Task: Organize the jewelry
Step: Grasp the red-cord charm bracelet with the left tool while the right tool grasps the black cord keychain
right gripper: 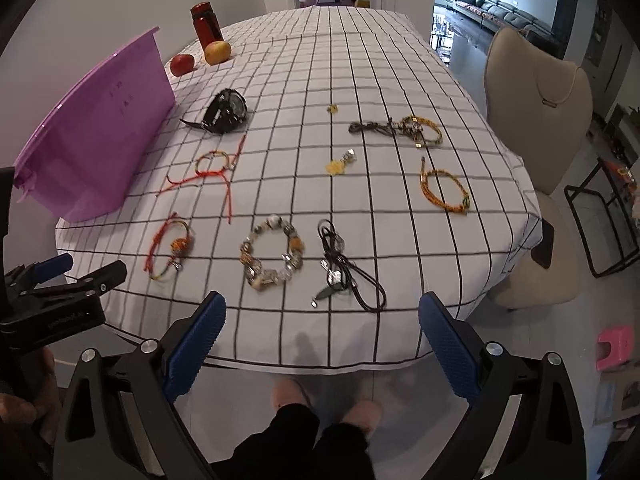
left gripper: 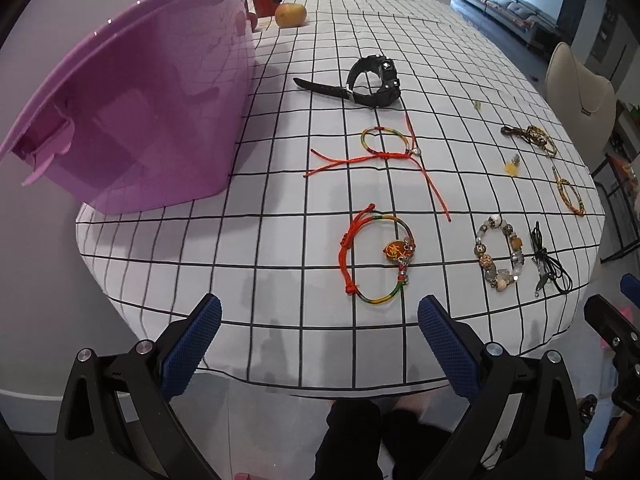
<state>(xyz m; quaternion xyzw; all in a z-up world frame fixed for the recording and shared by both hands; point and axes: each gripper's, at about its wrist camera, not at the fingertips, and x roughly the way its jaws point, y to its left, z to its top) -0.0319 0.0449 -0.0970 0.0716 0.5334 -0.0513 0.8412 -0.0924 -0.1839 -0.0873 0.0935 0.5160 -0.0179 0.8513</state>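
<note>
Purple plastic catches the eye first: a translucent bin (left gripper: pixel 132 112) sits at the left end of the desk (left gripper: pixel 280 344), which wears a white cloth ruled with black squares. Jewelry lies spread across that cloth, each piece apart from the others. Nearest the bin, a black watch (left gripper: pixel 374 80) rests on its side. Just this side of it lies a small bracelet with long red cords (left gripper: pixel 384 154) trailing outward, and closer to the near edge a red and green cord bracelet with an orange charm (left gripper: pixel 378 258). To the right of that sits a chunky beaded bracelet (right gripper: pixel 272 254), and beside it a tangle of black cord necklace (right gripper: pixel 348 266) with a green pendant. Farther back, a small yellow charm (right gripper: pixel 340 164) lies alone, with a braided brown and gold bracelet (right gripper: pixel 404 128) beyond it and a yellow woven loop (right gripper: pixel 444 188) near the right edge. At the far left stand a red bottle (right gripper: pixel 206 26), a yellow apple (right gripper: pixel 217 52) and a red fruit (right gripper: pixel 182 65). A beige chair (right gripper: pixel 536 120) stands at the right side.

Both tools hover off the near edge of the desk. The left gripper (left gripper: pixel 318 332) has its jaws spread wide, holding nothing, and the right gripper (right gripper: pixel 320 330) has its jaws equally released.
</note>
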